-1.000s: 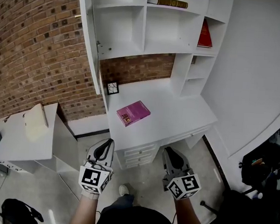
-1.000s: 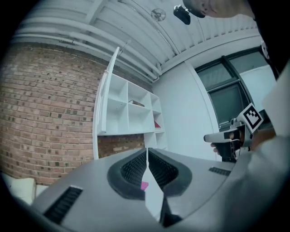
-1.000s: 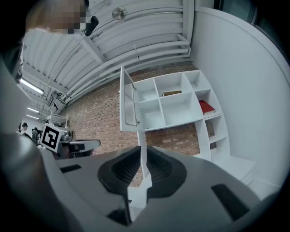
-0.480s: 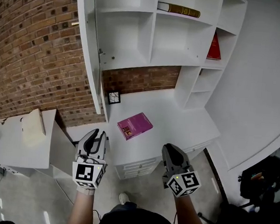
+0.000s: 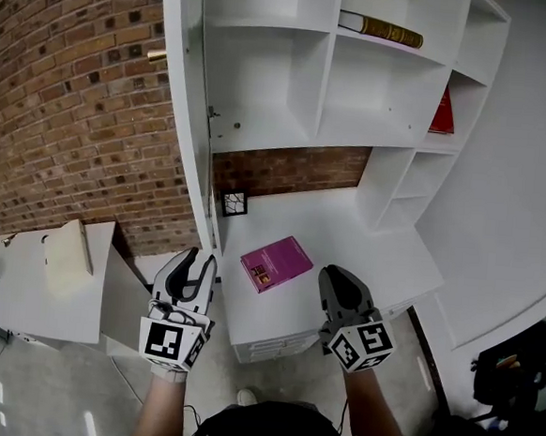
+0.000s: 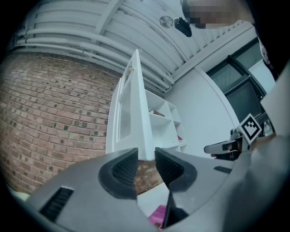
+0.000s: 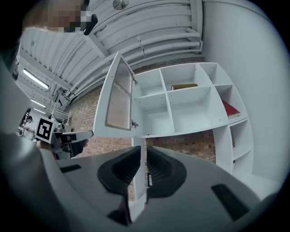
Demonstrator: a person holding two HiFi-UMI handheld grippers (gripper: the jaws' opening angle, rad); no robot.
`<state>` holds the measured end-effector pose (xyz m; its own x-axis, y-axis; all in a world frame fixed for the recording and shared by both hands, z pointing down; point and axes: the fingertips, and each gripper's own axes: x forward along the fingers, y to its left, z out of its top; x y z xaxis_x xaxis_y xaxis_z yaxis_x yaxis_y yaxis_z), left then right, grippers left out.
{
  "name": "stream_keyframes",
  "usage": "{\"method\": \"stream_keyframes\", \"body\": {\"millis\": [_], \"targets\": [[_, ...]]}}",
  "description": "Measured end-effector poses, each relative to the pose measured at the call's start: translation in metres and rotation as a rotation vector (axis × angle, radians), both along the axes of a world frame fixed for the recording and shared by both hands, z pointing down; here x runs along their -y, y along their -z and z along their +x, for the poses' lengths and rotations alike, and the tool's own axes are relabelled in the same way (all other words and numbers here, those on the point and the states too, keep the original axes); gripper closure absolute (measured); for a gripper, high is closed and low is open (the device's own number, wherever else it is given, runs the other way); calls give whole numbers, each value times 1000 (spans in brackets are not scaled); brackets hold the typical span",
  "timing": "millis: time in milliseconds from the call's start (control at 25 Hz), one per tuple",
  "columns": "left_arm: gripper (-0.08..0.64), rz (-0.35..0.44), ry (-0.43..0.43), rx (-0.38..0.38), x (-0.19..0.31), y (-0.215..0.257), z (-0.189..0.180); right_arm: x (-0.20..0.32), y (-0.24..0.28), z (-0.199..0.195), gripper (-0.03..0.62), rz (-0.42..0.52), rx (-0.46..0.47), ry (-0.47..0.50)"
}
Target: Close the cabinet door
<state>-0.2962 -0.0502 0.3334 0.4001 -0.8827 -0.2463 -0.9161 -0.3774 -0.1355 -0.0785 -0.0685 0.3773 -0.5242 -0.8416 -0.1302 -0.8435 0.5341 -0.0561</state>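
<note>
The white cabinet door point(image 5: 184, 93) stands swung out to the left, edge-on in the head view, with a brass knob point(image 5: 157, 56) on its outer face. In the left gripper view the door point(image 6: 131, 113) rises straight ahead; in the right gripper view the door point(image 7: 118, 102) hangs left of the open shelves point(image 7: 181, 113). My left gripper point(image 5: 192, 264) is below the door's lower corner, apart from it. Its jaws are opening with nothing between them point(image 6: 146, 158). My right gripper point(image 5: 338, 288) hovers over the desk's front edge, jaws a narrow gap apart and empty point(image 7: 143, 156).
A pink book point(image 5: 276, 262) lies on the white desk point(image 5: 347, 237), with a small framed picture point(image 5: 234, 203) at the brick wall. A brown book point(image 5: 380, 28) and a red book point(image 5: 442, 113) sit on shelves. A low white unit point(image 5: 33, 278) stands left.
Both grippers have moved forward and up toward the desk and door. The left gripper's jaws have spread from shut to apart.
</note>
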Motion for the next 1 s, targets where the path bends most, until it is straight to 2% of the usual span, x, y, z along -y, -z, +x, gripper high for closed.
{"method": "stream_keyframes", "body": {"millis": [160,400,600,1000], "targets": [[451,9,-31,18,9,0,6,21,1,-7,541,1,8,12],[451,12,-20,21,16,2,8,42,1,-11,541,-9,10,44],[451,9,38,52,19,5,12,61,3,-14,541,-16,14,116],[460,2,169,41,22,2,22,89,-3,-16,541,-39,-5,263]]}}
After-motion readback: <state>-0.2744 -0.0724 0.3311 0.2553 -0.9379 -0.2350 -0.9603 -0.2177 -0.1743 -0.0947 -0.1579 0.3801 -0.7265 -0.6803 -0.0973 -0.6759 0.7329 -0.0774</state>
